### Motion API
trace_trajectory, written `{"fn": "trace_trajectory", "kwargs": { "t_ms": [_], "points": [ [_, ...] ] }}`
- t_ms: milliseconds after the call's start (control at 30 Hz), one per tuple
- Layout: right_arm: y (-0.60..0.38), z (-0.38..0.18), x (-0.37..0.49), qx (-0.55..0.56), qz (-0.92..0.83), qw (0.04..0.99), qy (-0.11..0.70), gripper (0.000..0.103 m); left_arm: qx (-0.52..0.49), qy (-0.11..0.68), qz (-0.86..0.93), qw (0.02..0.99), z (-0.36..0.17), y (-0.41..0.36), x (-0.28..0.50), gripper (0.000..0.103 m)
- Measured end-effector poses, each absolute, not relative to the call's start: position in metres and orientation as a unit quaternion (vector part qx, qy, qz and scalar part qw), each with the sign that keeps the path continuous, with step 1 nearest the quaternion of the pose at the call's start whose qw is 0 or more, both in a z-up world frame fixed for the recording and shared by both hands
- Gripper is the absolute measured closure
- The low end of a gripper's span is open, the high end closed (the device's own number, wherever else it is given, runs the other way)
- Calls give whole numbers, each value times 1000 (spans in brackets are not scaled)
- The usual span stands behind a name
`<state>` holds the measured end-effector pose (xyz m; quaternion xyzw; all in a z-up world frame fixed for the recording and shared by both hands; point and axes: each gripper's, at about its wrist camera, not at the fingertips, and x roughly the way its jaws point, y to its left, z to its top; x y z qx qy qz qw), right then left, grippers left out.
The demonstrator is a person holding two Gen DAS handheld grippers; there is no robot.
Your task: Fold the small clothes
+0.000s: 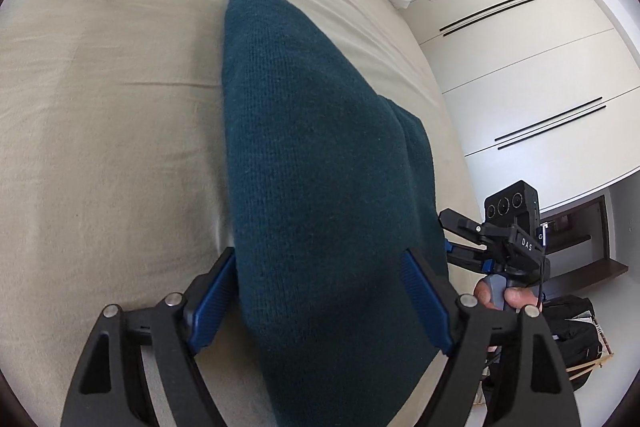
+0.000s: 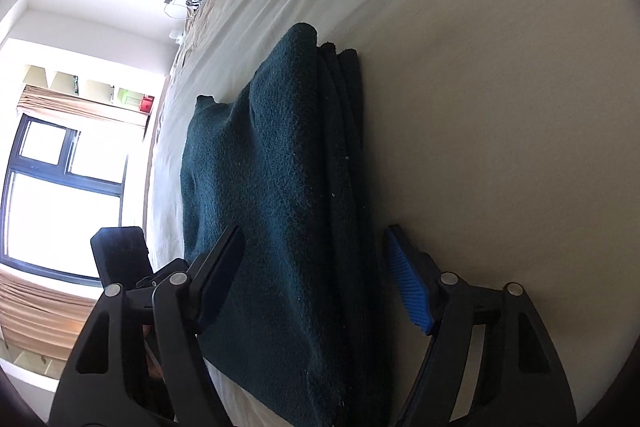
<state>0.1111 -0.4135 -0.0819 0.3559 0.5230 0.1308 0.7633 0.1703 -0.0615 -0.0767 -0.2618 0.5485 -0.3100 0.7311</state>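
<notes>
Dark teal knit garment (image 1: 312, 163), fuzzy and folded into layers, lying on beige bed sheet (image 1: 100, 107). Left gripper (image 1: 320, 303) spread wide astride its near end; right gripper (image 2: 316, 279) likewise agape, straddling the stacked folds.

Left wrist: close over the bed (image 1: 100, 87), facing the wardrobe (image 1: 520, 75).
Right wrist: close, rolled sideways, facing the window (image 2: 60, 195).
Shared: the teal knit (image 1: 312, 167) (image 2: 280, 207).

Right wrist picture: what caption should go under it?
Open right gripper straddling a folded dark teal knit garment on a beige bedsheet.
</notes>
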Motion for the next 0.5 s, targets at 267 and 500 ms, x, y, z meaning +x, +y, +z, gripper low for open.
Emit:
{"fn": "trace_trajectory", "kwargs": {
  "t_ms": [267, 500],
  "points": [
    [-384, -83, 135, 291, 101, 770, 558, 77, -259, 570, -285, 726, -78, -58, 166, 58],
    [-319, -10, 101, 176, 83, 823, 533, 81, -220, 543, -281, 760, -20, -41, 116, 63]
  ]
}}
